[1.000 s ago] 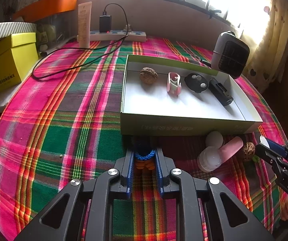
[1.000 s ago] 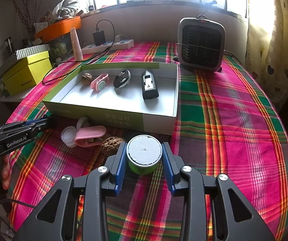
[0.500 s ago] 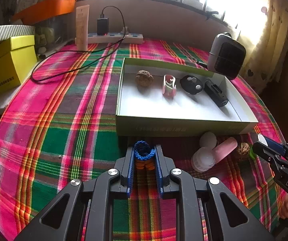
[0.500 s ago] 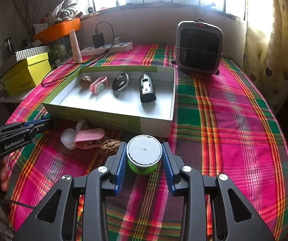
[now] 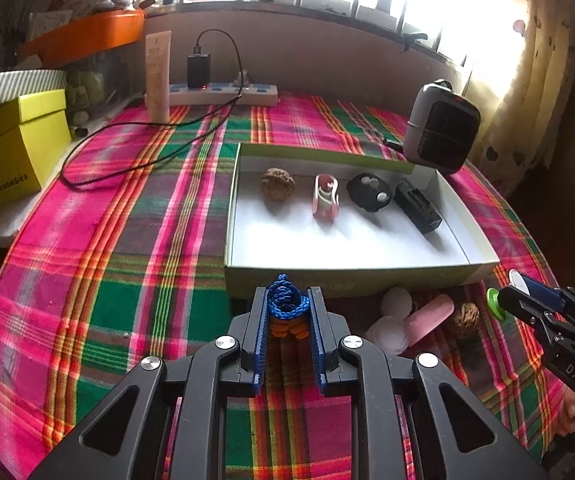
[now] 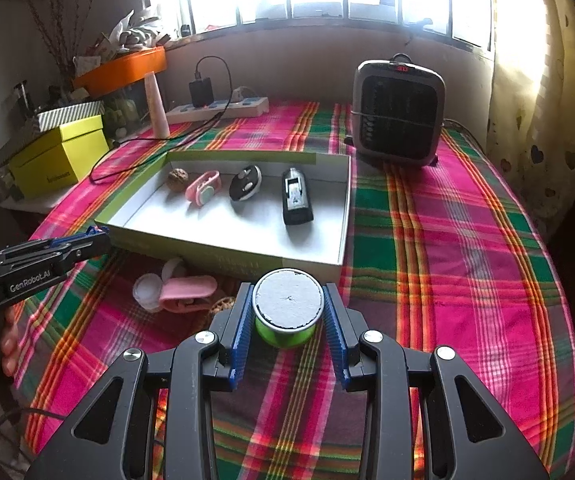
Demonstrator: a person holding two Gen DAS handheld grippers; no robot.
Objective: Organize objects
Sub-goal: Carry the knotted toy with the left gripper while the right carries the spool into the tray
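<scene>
My left gripper is shut on a blue braided cord with orange beads, just before the front wall of the shallow green-and-white box. My right gripper is shut on a green spool with a white top, near the box's front right corner. In the box lie a walnut, a pink clip-like item, a black key fob and a black rectangular device. Each gripper shows in the other's view: the right gripper and the left gripper.
On the plaid cloth between the grippers lie a pink-and-white case and a second walnut. A small heater stands behind the box. A power strip with a trailing cable and a yellow box sit at the back left.
Both grips hold unchanged. The box sits slightly lower in the left wrist view than before; nothing else has visibly moved.
</scene>
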